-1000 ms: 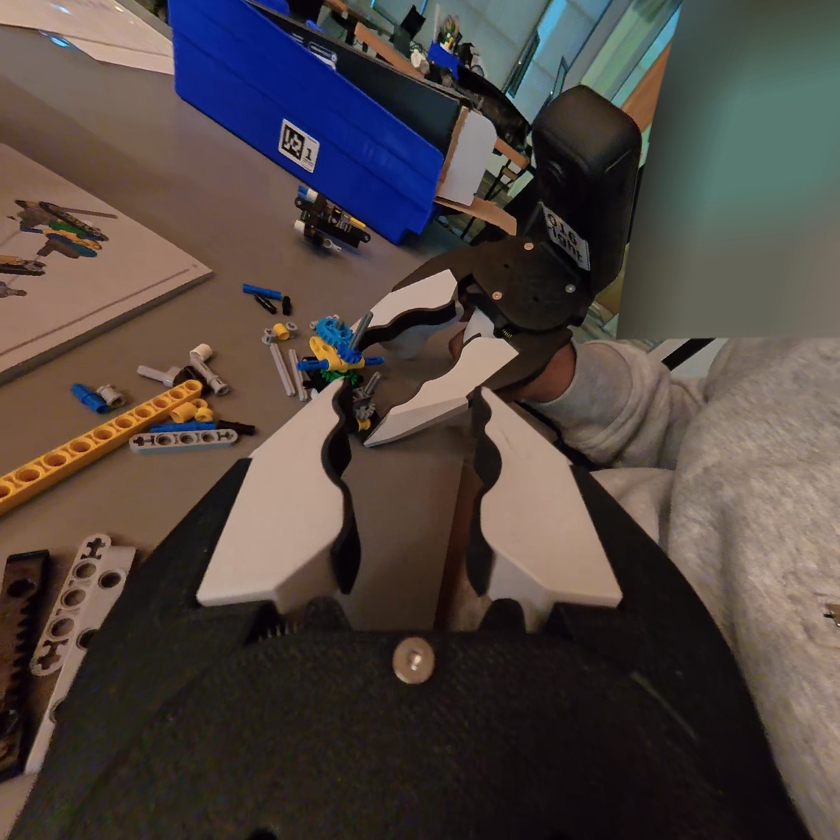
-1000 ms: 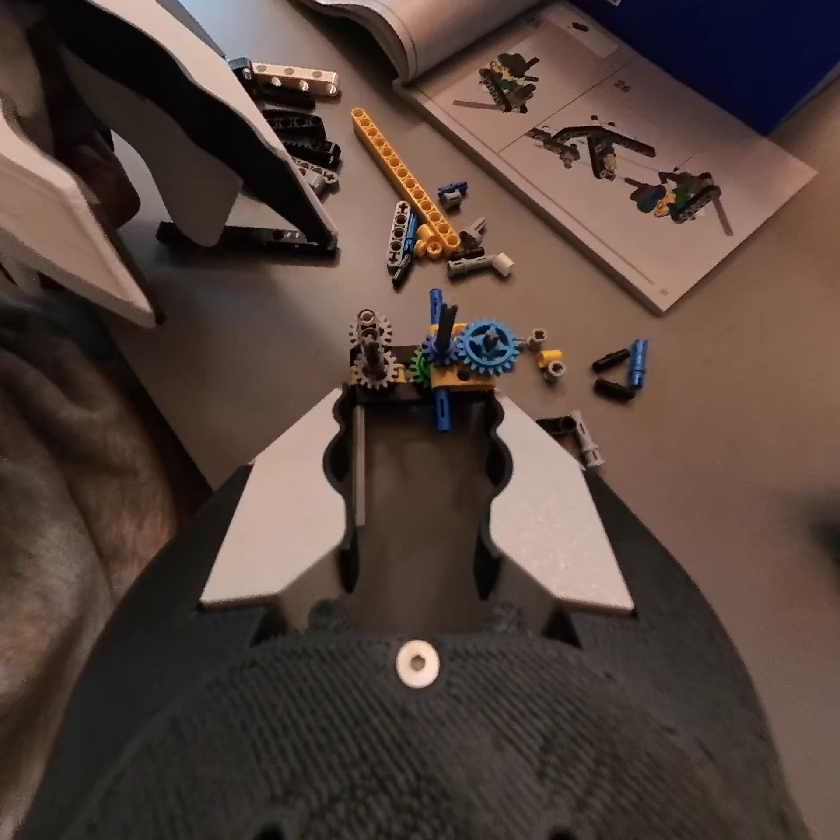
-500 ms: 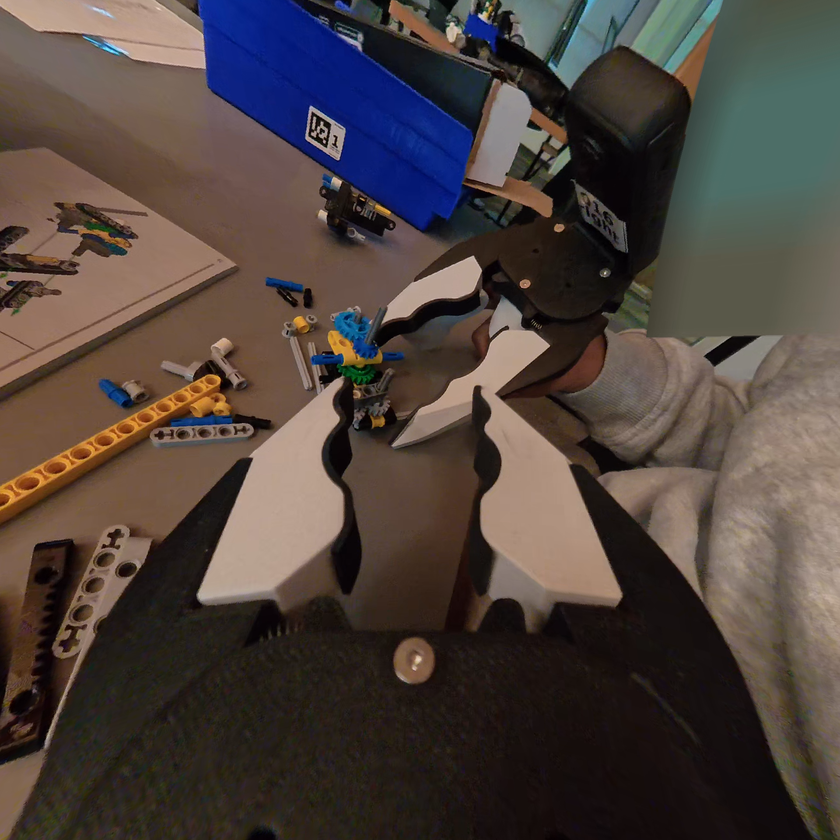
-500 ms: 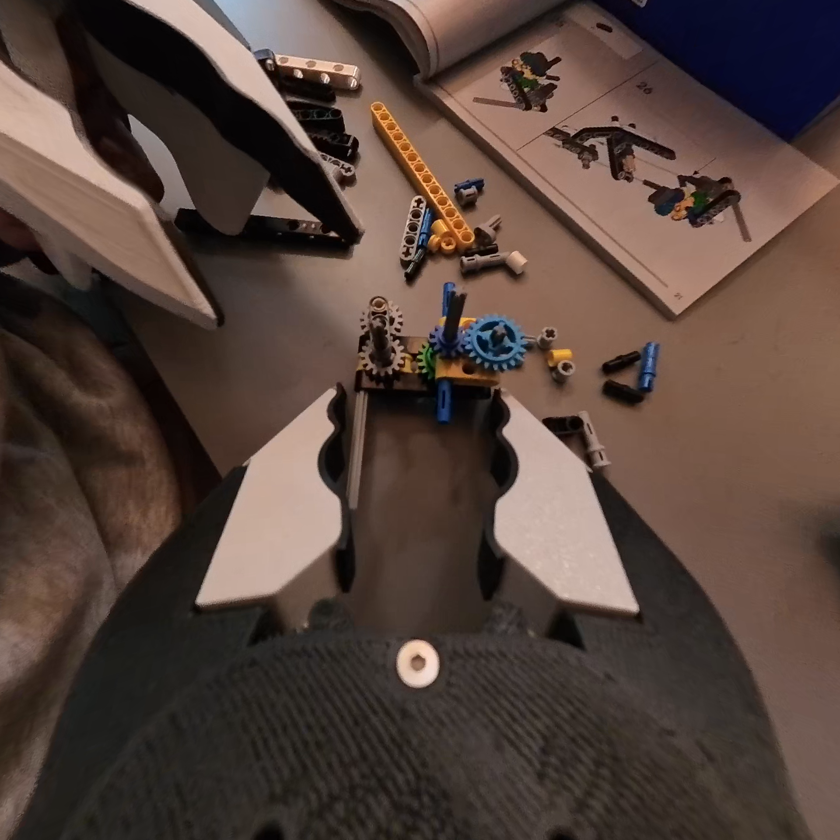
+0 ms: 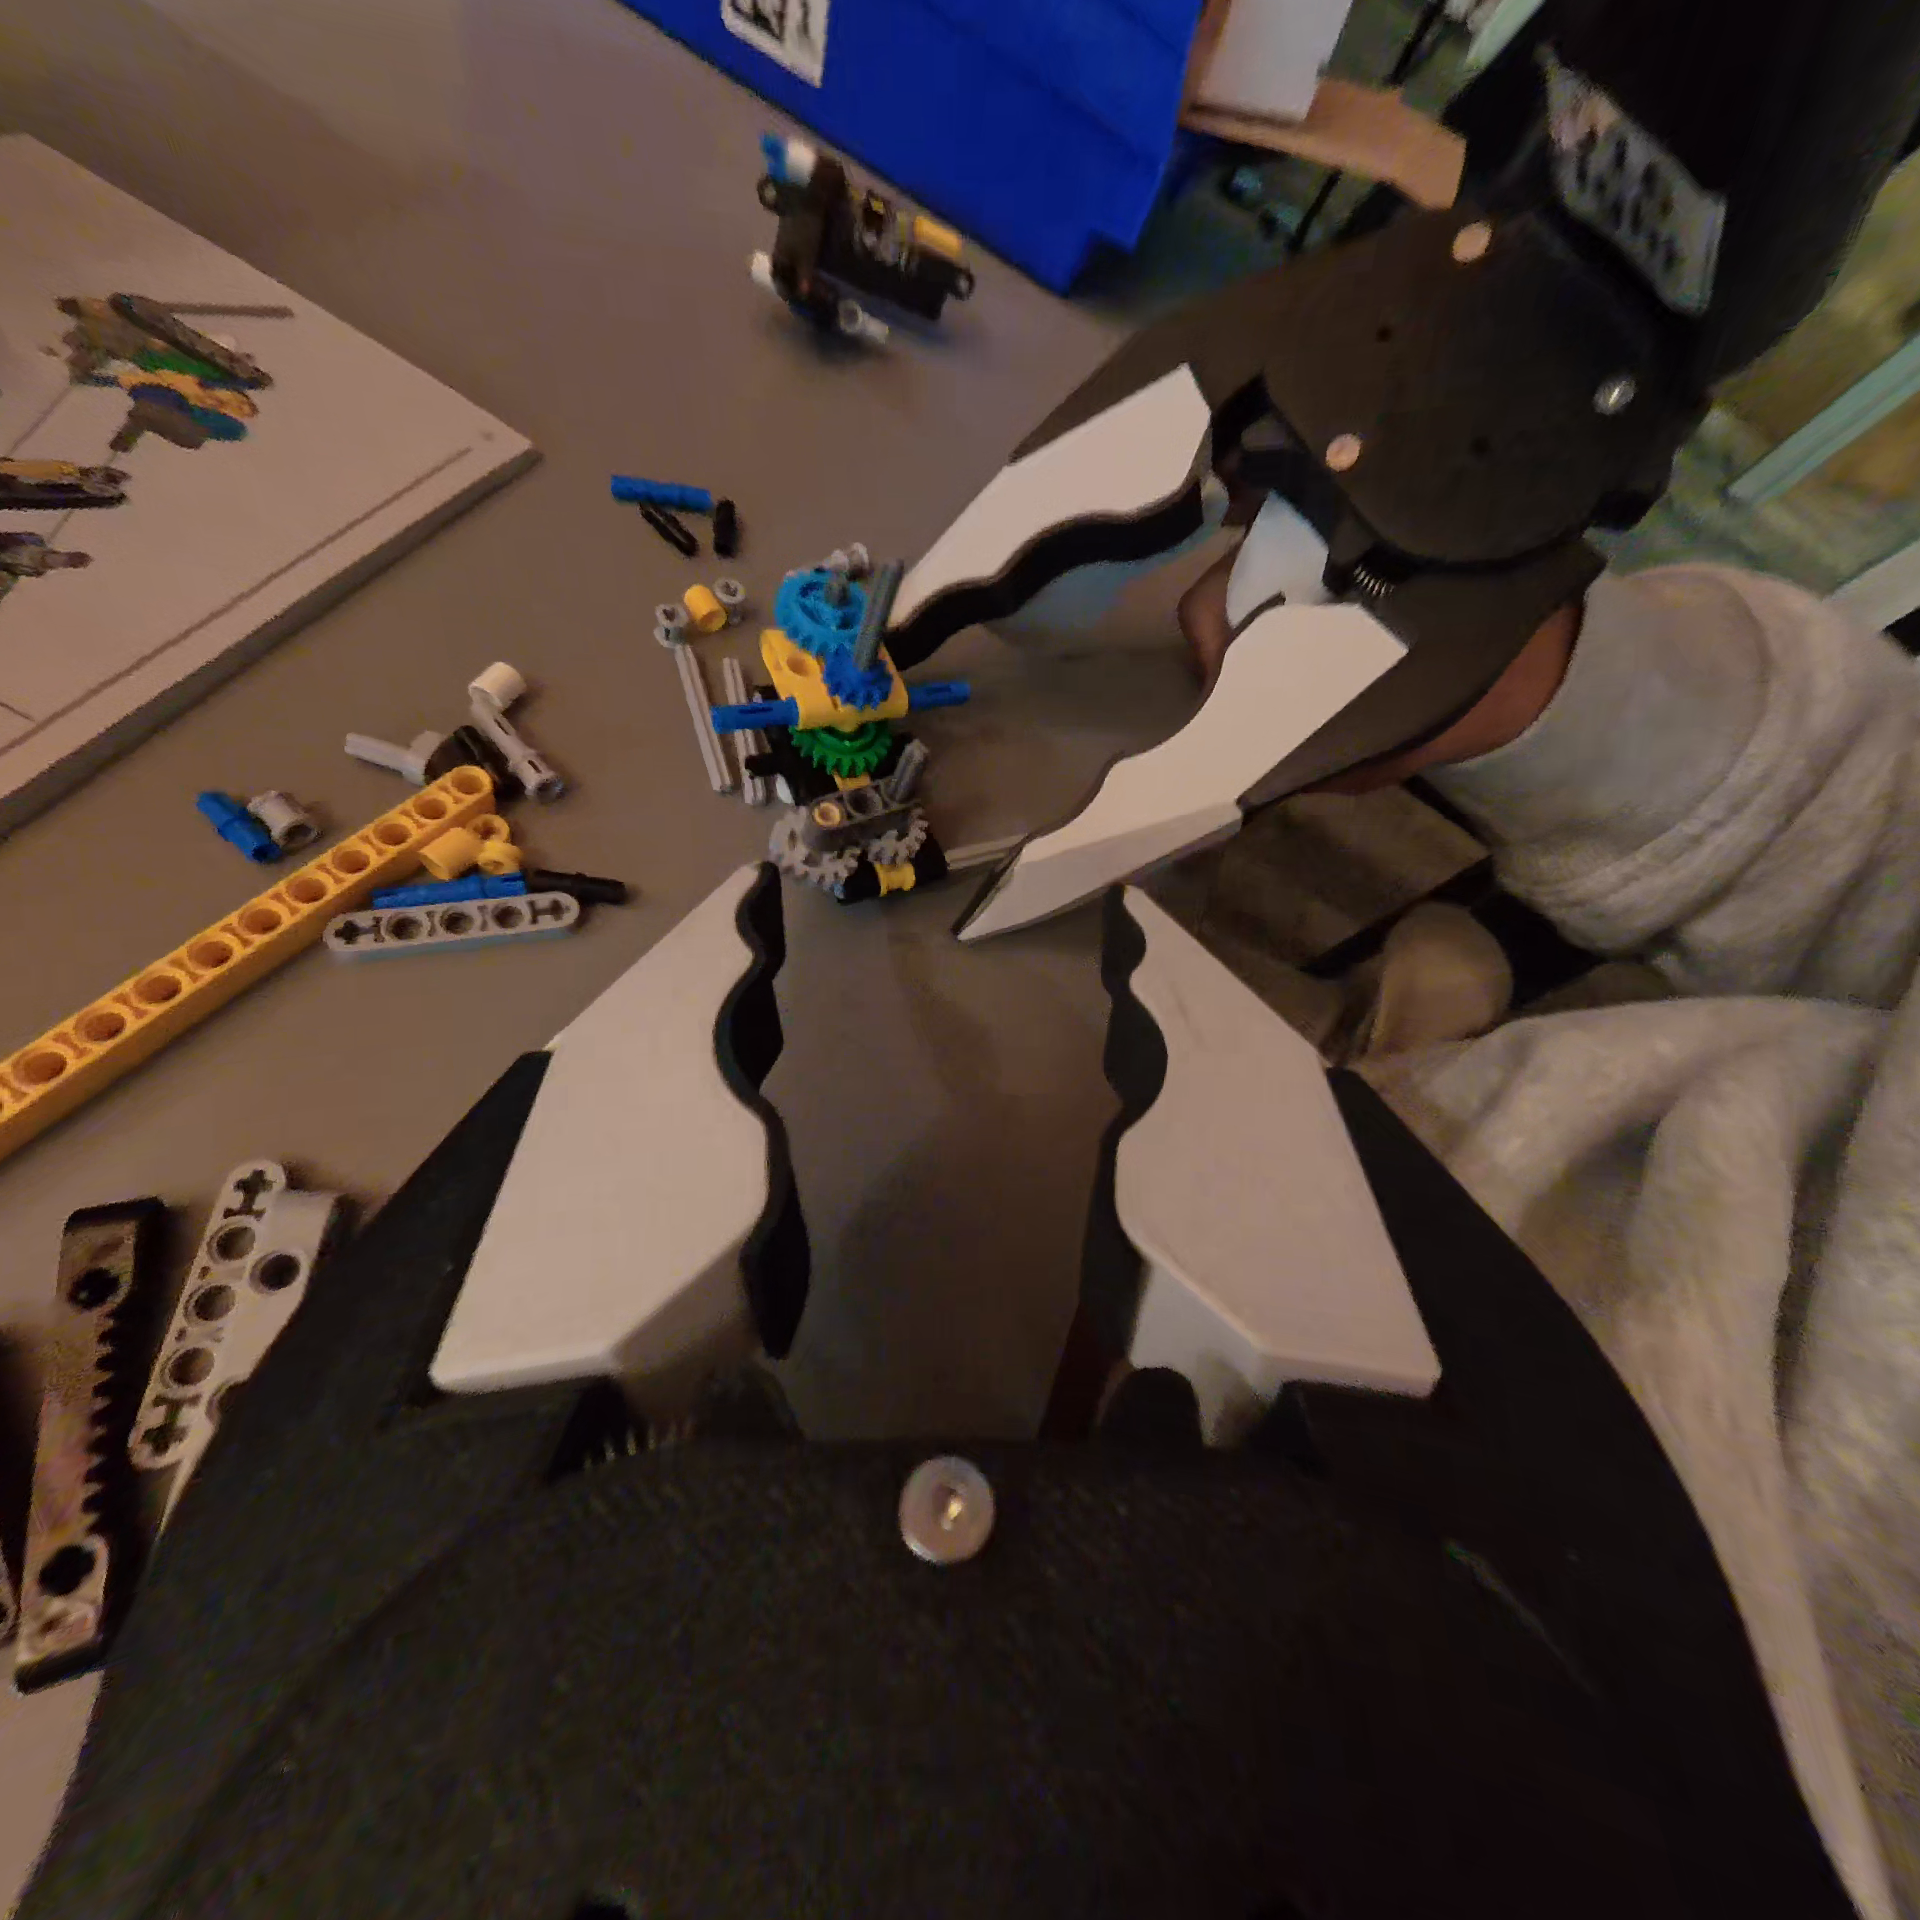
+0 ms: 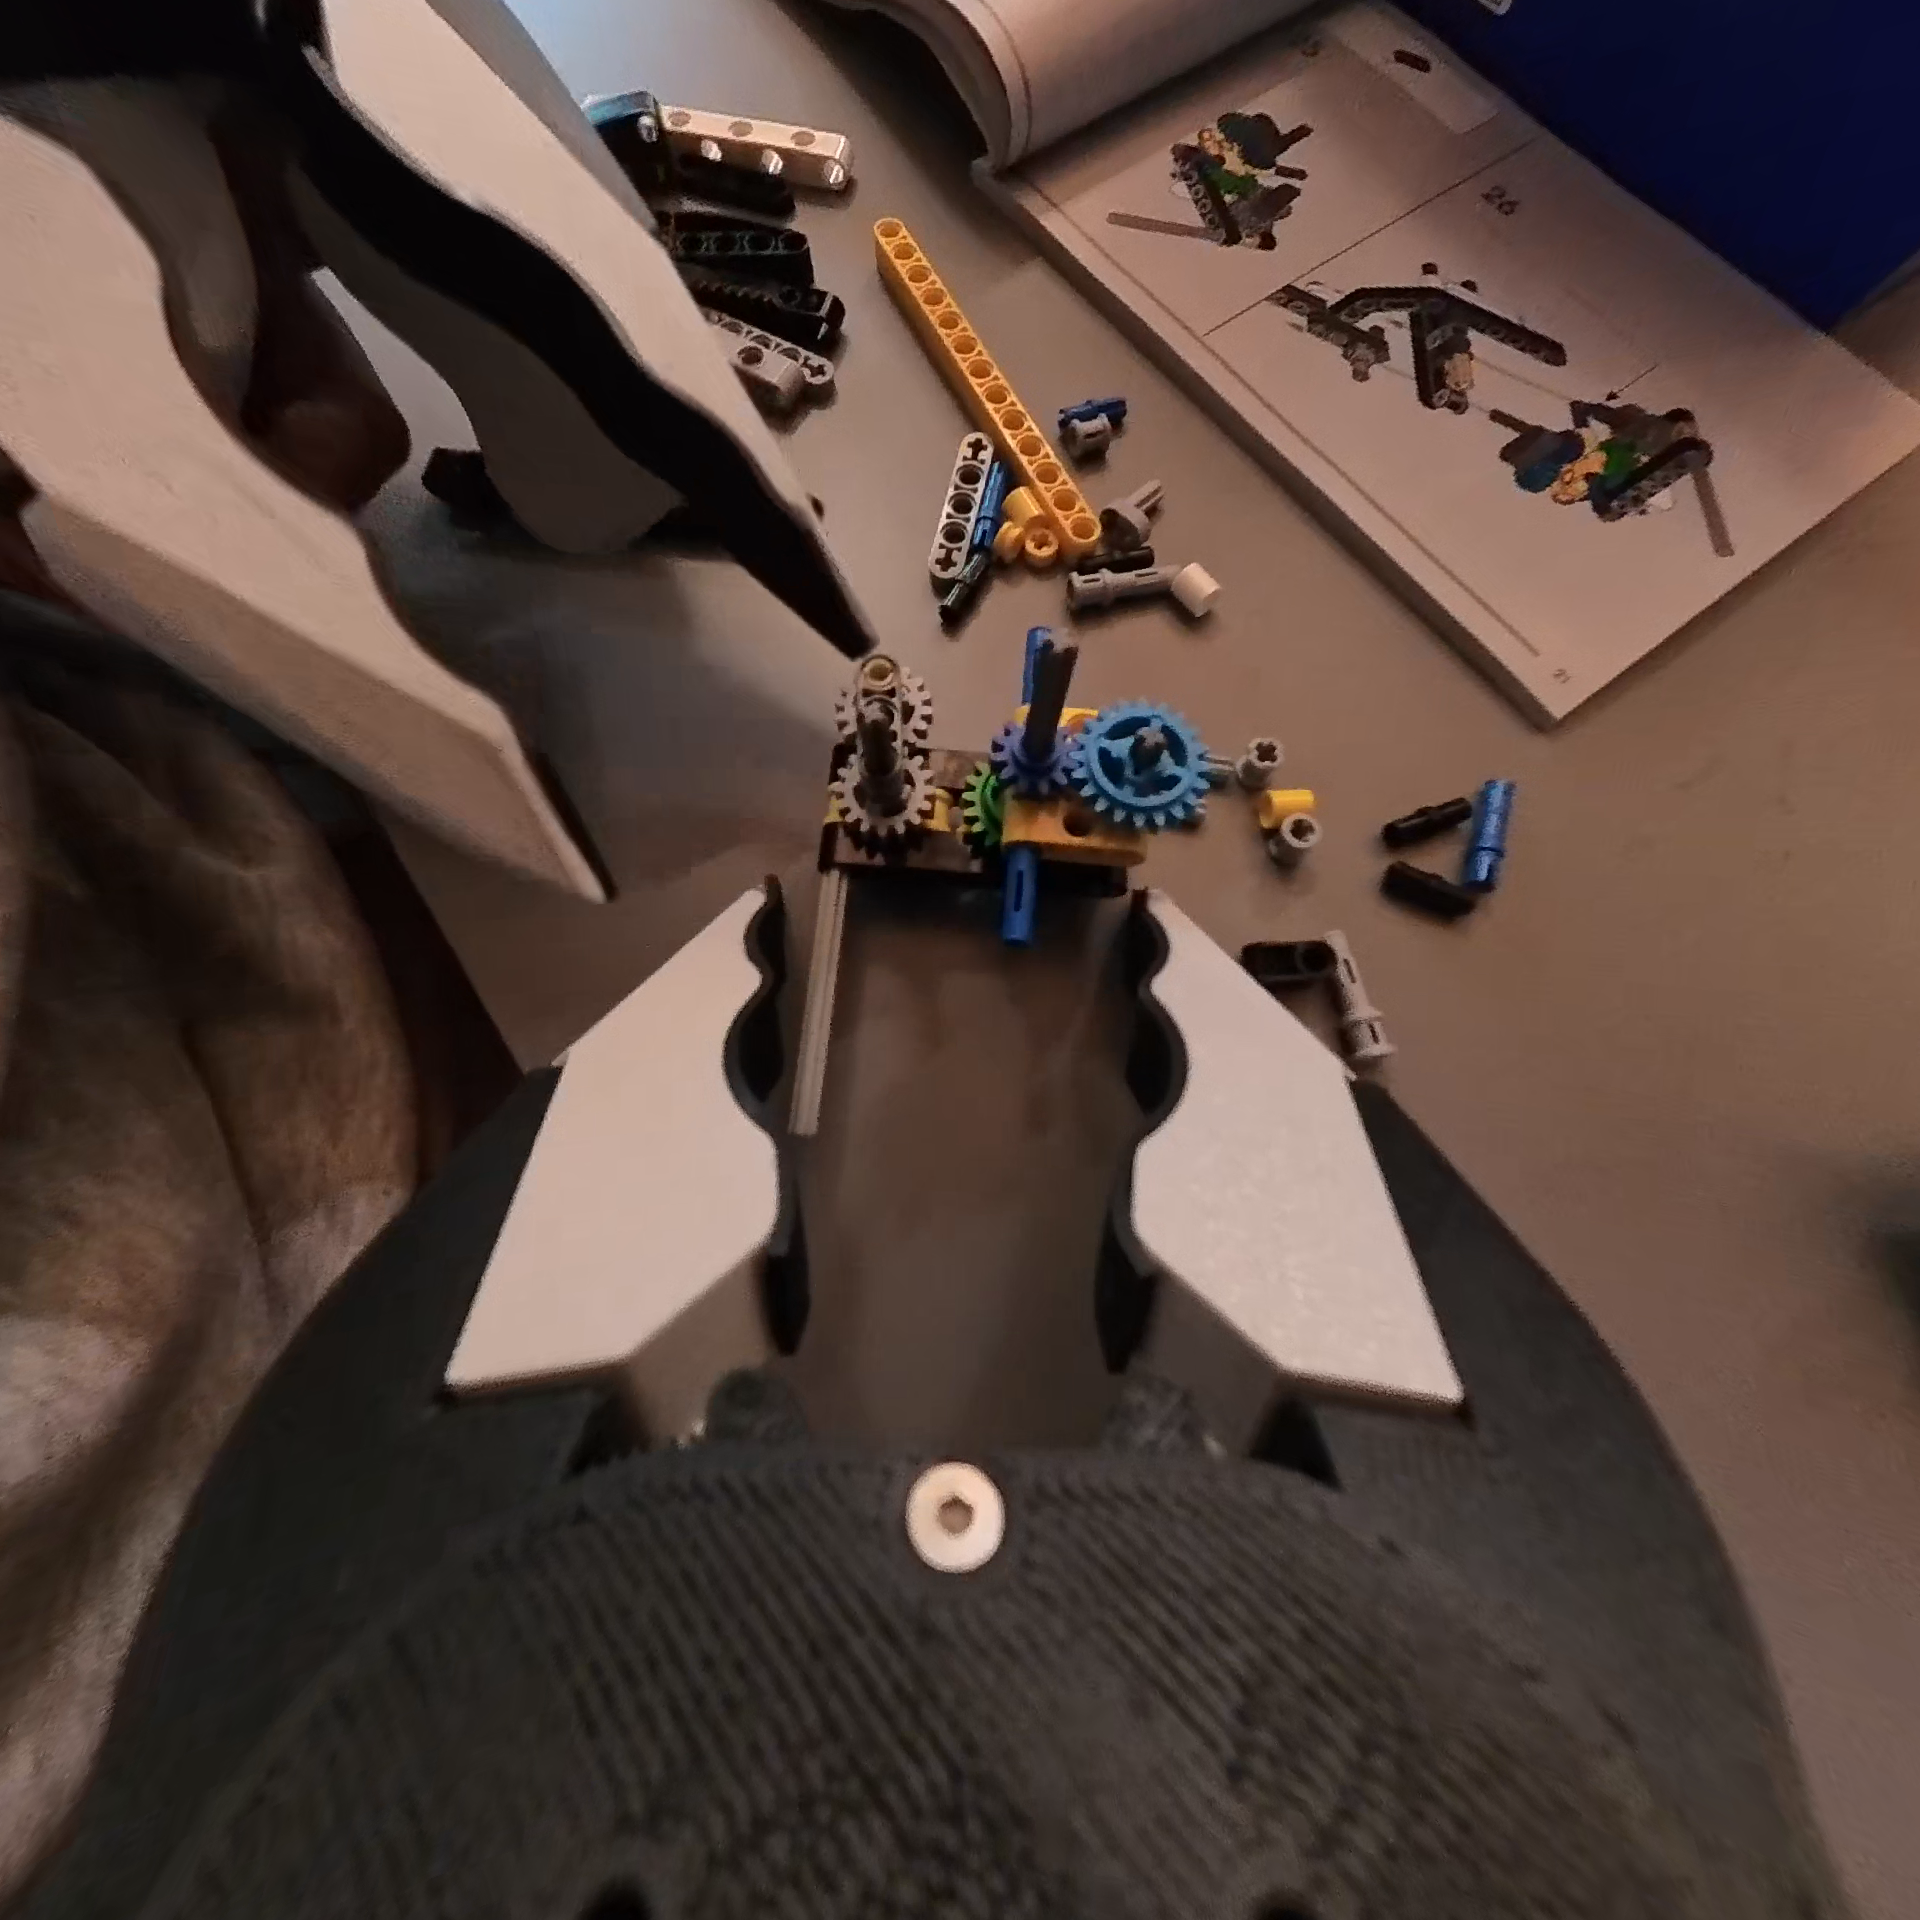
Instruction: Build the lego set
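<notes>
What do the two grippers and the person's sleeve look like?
Both the left gripper and the right gripper have pale grey wedge-shaped fingers with wavy black inner pads, on a textured black body with one silver screw. The sleeve is light grey knit with a ribbed cuff.

The long yellow beam (image 5: 239, 935) runs off the left edge.

The left wrist view looked down along its own fingers across the table (image 5: 582, 260), close to the gear assembly (image 5: 847, 748). The right wrist view faced that assembly (image 6: 997, 790) from the opposite side. Both shared the yellow beam (image 5: 239, 935) and instruction booklet (image 6: 1455, 343).
</notes>
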A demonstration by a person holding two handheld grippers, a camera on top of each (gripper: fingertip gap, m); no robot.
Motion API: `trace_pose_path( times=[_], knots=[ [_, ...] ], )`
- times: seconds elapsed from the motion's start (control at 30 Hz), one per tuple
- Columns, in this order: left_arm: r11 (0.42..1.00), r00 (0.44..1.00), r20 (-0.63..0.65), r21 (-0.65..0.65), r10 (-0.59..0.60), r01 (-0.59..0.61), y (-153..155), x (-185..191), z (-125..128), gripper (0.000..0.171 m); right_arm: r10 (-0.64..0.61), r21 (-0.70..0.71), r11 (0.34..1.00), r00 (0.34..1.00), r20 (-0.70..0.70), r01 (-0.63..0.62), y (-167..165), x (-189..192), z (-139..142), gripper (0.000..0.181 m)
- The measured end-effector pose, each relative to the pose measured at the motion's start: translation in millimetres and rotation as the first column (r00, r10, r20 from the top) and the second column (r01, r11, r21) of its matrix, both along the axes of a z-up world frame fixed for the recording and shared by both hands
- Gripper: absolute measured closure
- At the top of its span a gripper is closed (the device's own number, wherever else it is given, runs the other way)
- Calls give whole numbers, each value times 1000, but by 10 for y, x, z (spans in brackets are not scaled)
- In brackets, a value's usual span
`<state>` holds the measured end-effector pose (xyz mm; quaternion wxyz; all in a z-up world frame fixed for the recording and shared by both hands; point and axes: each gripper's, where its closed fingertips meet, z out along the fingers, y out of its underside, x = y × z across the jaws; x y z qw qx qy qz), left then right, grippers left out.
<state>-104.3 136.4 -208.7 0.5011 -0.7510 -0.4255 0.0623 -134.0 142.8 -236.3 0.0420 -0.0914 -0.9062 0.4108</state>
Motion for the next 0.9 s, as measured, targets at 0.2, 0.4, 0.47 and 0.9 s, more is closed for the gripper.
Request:
trace_pose_path(
  times=[0.2, 0.4, 0.47, 0.9],
  knots=[
    [1000, 1000, -10, 9, -9, 9, 82, -61, 36, 89, -4, -1, 1000, 1000, 2, 4, 0, -7, 1, 118],
    [999, 998, 11, -4, -54, 54, 113, -105, 13, 85, -28, -4, 1000, 1000, 5, 28, 5, -45, 6, 126],
    [999, 999, 5, -14, -46, 46, 102, -107, 11, 88, -49, -8, 999, 999, 12, 49, 12, -78, 10, 131],
    [996, 996, 24, -21, -83, 83, 132, 26, -28, 97, -59, -12, 998, 998, 24, 60, 13, -95, 15, 130]
  ],
)
